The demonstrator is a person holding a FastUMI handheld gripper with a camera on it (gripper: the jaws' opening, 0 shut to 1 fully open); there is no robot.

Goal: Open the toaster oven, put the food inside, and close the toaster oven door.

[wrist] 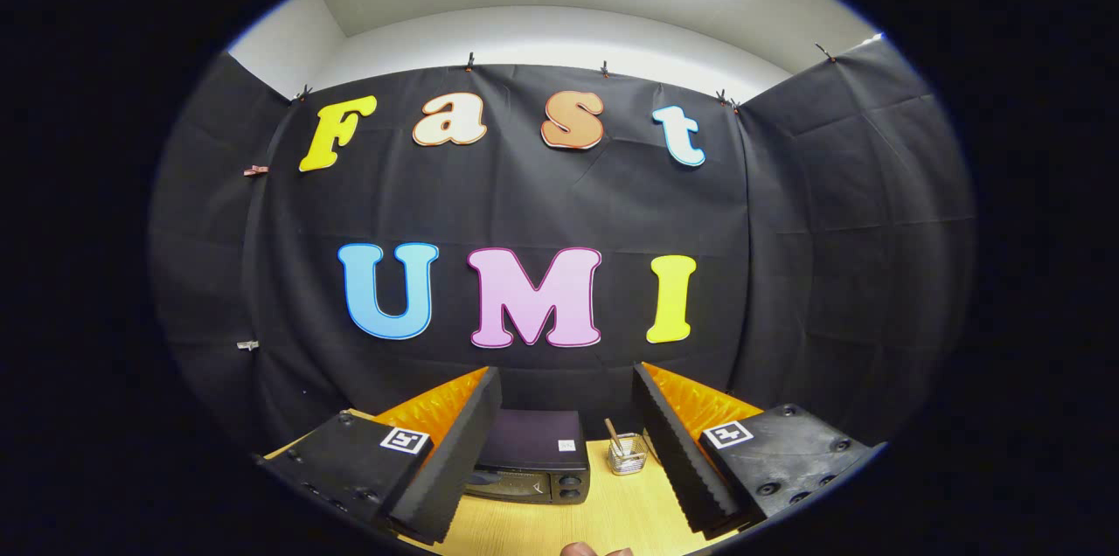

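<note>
A dark toaster oven (533, 458) stands on the wooden table (612, 517) against the black cloth wall, its door shut and two knobs at its right side. It lies beyond my fingers, partly hidden behind the left finger (446, 460). My gripper (566, 451) is held high and open, with a wide gap and nothing between the fingers. A brownish rounded piece, perhaps the food (594, 550), peeks in at the near edge of the table, below the fingers.
A small clear glass holder (627, 454) with a stick in it stands just right of the toaster oven, close to the right finger (677, 451). Black cloth walls close the booth at the back and sides.
</note>
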